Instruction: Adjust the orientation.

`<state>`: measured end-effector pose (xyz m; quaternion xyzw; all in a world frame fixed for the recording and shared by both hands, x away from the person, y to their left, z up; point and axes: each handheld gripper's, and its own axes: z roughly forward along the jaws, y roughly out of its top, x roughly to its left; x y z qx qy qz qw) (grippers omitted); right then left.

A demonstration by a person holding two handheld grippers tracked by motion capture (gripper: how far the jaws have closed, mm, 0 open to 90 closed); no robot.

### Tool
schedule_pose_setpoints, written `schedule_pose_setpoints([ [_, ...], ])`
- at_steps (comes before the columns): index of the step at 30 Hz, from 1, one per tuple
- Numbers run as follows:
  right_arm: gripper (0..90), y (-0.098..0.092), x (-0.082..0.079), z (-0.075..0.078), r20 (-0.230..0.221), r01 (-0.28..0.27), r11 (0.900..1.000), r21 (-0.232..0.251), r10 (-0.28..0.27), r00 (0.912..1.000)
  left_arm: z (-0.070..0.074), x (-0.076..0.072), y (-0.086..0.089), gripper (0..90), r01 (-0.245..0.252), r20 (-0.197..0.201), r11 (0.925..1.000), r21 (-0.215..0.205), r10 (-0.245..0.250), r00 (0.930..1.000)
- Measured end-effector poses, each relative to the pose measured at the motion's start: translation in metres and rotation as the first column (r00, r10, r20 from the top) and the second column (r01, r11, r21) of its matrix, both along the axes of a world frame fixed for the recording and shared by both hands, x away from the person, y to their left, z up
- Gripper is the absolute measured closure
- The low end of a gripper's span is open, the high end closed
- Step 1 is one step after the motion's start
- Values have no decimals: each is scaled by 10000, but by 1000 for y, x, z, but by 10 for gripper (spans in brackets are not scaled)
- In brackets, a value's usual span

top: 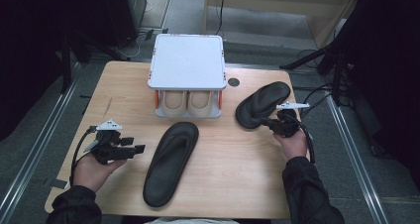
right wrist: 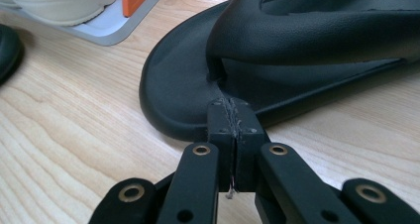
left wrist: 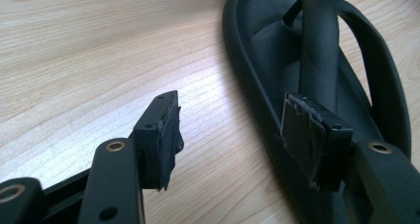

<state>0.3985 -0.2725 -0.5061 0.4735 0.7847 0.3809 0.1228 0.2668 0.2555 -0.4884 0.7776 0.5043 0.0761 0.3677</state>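
Note:
Two black flip-flop sandals lie on the wooden table. The left sandal lies lengthwise in the middle; in the left gripper view this sandal sits to the right. My left gripper hovers just left of it, open, with bare table between the pads and the right pad over the sandal's rim. The right sandal lies angled at the right. My right gripper is shut, pads pressed together, its tip at the rim of that sandal below the strap.
A white two-level shoe rack with orange posts stands at the table's back centre, with a pair of beige shoes on its lower shelf. Its base is in the right gripper view. Bare table lies at the front right and back left.

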Motion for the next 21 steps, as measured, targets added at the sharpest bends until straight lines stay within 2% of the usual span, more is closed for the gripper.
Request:
schedule_pose_setpoints([
  [6, 890, 5, 3, -5, -147, -128, 9995, -304, 124, 9998, -1, 0, 0, 405, 112, -98, 9999, 108, -111, 9999],
  [13, 885, 16, 7, -6, -176, -335, 9987, -397, 328, 9993, -2, 0, 0, 406, 217, -116, 9996, 179, -215, 9997],
  [21, 884, 27, 11, -8, -369, -571, 9965, -615, 549, 9978, -3, -1, 1, 403, 106, -101, 9998, 143, -105, 9999],
])
